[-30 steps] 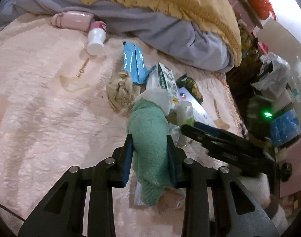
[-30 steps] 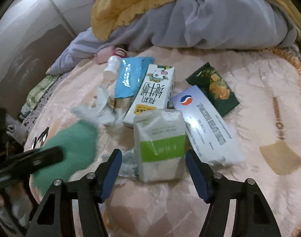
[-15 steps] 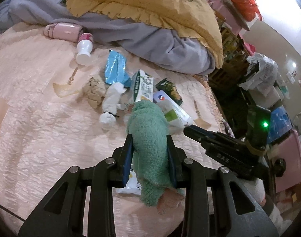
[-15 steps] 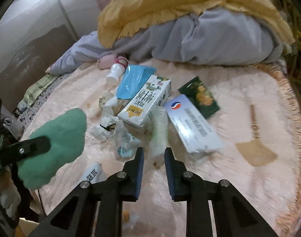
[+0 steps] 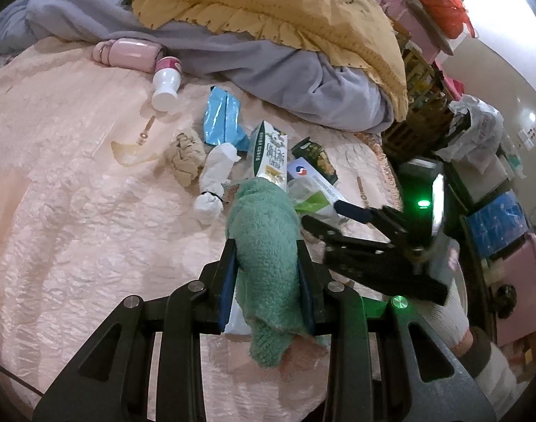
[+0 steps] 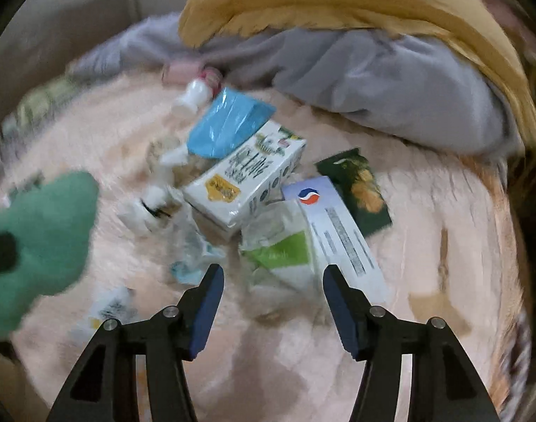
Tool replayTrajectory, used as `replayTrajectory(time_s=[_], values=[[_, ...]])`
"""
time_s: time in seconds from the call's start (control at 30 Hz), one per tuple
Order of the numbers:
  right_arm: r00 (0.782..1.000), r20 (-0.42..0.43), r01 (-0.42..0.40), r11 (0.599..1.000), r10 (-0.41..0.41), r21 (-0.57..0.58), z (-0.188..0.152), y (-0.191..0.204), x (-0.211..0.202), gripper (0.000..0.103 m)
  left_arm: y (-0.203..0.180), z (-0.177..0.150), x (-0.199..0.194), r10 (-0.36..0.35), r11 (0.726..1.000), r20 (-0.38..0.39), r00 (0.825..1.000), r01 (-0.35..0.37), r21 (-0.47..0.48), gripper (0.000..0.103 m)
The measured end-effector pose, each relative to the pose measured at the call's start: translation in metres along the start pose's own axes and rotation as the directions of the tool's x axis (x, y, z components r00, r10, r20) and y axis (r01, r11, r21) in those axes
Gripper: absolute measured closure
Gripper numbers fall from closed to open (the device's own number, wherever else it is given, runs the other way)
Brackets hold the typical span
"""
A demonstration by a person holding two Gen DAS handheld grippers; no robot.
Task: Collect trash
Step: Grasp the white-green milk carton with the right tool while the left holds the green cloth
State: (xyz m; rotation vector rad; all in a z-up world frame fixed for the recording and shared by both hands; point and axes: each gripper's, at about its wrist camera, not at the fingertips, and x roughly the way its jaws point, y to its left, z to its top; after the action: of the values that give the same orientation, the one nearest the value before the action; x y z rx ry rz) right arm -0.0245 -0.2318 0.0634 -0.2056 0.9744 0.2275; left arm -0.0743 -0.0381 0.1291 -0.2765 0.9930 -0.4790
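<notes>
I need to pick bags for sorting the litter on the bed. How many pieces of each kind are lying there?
Cartons: 1
Plastic wrappers and packets: 4
Crumpled paper or tissue: 2
Bottles: 1
Total: 8

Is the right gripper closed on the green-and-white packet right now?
No. The right gripper stands open, its pads apart on either side of the green-and-white packet without pressing on it.

One milk carton (image 6: 245,184), two tools (image 5: 268,281)

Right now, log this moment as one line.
left gripper: shut on green cloth | right gripper: jaws just opening, over green-white packet, not gripping
</notes>
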Motion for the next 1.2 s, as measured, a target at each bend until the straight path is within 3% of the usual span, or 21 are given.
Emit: replayTrajectory(time_s=[0.13,0.2,0.27,0.47,0.6,0.83,1.2], values=[[0.998,-0.032,0.044,0.994,-0.048,-0.100,0.002,0.007,0.021,0.048,0.004,0.001,0.005,-0.004,1.000,-0.006,1.000,0.004,-0.014,0.075],[0.998,-0.019,0.059,0.993,-0.061,-0.103,-0.001,0.005,0.018,0.063,0.003,0.002,0.005,-0.013,1.000,-0.005,1.000,0.013,-0.015,0.075],[1.000,-0.007,0.019,0.998,-0.020,-0.060,-0.005,-0.003,0.008,0.075,-0.001,0.002,0.004,-0.022,1.000,-0.001,1.000,0.022,-0.008,0.075],[0.994,0.059,-0.097,0.993,0.093,0.072,-0.031,-0.024,-0.042,0.076,-0.018,-0.001,-0.004,-0.053,0.999,0.014,0.998,0.053,0.014,0.075],[0.990,0.097,-0.111,0.986,0.100,0.121,-0.053,-0.031,-0.075,0.076,-0.035,-0.004,-0.007,-0.071,0.997,0.017,0.997,0.070,0.037,0.075],[0.984,0.165,-0.102,0.975,0.070,0.196,-0.090,-0.048,-0.127,0.076,-0.084,-0.017,-0.005,-0.091,0.989,0.001,0.996,0.091,0.120,0.075],[0.980,0.199,-0.031,0.959,-0.027,0.282,-0.134,-0.086,-0.179,0.076,-0.168,-0.036,0.014,-0.105,0.957,-0.024,0.994,0.108,0.271,0.075]])
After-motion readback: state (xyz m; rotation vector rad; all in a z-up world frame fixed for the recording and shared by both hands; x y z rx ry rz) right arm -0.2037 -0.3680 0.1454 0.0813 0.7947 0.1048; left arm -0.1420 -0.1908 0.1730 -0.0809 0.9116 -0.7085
